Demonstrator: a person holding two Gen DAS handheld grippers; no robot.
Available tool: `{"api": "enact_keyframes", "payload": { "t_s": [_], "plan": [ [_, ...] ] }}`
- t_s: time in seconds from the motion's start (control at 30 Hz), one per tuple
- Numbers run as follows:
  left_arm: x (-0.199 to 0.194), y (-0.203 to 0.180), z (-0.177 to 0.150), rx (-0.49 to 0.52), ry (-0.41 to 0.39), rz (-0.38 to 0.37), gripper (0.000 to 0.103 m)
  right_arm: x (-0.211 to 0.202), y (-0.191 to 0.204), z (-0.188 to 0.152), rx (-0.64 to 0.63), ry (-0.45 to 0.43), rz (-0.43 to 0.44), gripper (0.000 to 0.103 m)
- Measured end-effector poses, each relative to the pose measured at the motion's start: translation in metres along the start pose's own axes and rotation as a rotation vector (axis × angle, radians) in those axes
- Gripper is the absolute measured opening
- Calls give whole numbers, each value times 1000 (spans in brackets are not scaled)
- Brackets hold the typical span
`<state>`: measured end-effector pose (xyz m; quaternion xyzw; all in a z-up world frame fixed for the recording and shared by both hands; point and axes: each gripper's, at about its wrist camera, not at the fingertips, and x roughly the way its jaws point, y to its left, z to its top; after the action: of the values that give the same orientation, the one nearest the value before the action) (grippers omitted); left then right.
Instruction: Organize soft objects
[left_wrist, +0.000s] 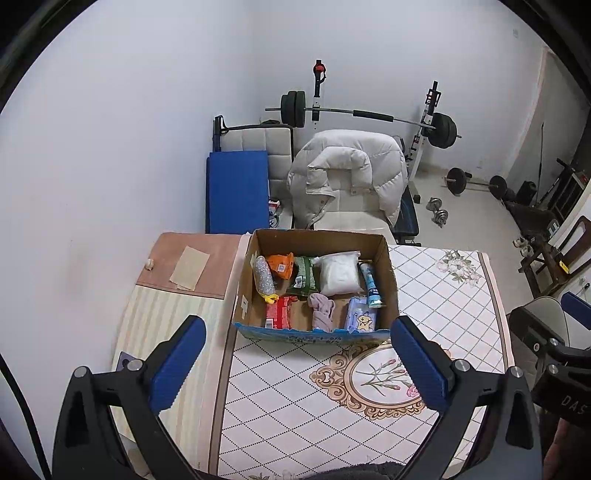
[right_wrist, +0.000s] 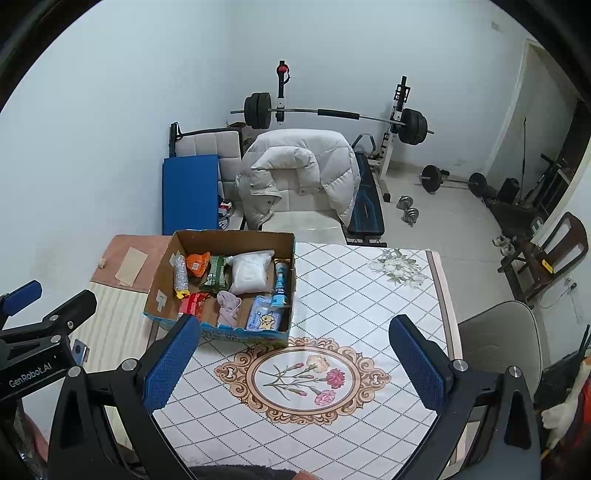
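Note:
An open cardboard box (left_wrist: 388, 280) (right_wrist: 162, 280) stands on the table. Inside lie a white soft bag (left_wrist: 339, 274) (right_wrist: 249, 275), a mauve cloth (left_wrist: 322, 312) (right_wrist: 228, 306), an orange pouch (left_wrist: 280, 266) (right_wrist: 197, 264), a green packet (left_wrist: 304, 276) (right_wrist: 216, 275), a red packet (left_wrist: 279, 313) (right_wrist: 192, 304), a blue tissue pack (left_wrist: 362, 317) (right_wrist: 264, 317), a glittery bottle (left_wrist: 264, 277) (right_wrist: 181, 275) and a blue tube (left_wrist: 372, 286) (right_wrist: 280, 284). My left gripper (left_wrist: 297, 336) is open and empty, hovering before the box. My right gripper (right_wrist: 293, 332) is open and empty, to the box's right front.
The table (left_wrist: 443, 302) (right_wrist: 369, 295) wears a diamond-patterned cloth with a flower medallion. A striped mat (left_wrist: 166, 314) lies on its left. Behind stand a chair with a white puffer jacket (left_wrist: 347, 170) (right_wrist: 299, 166), a blue pad (left_wrist: 238, 190) and a barbell rack (left_wrist: 369, 114).

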<state>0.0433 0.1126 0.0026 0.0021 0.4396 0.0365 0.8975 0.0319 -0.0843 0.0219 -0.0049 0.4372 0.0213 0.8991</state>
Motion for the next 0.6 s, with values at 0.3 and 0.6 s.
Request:
{"api": "enact_keyframes", "payload": {
  "t_s": [0.3,0.6],
  "plan": [
    [-1,-2,2,15,6,-3,103,-1,-1,-1,16,3,-14,103],
    [-1,-1,1,23,3,1,103,0,-2,-1,27,5,-21,103]
  ]
}}
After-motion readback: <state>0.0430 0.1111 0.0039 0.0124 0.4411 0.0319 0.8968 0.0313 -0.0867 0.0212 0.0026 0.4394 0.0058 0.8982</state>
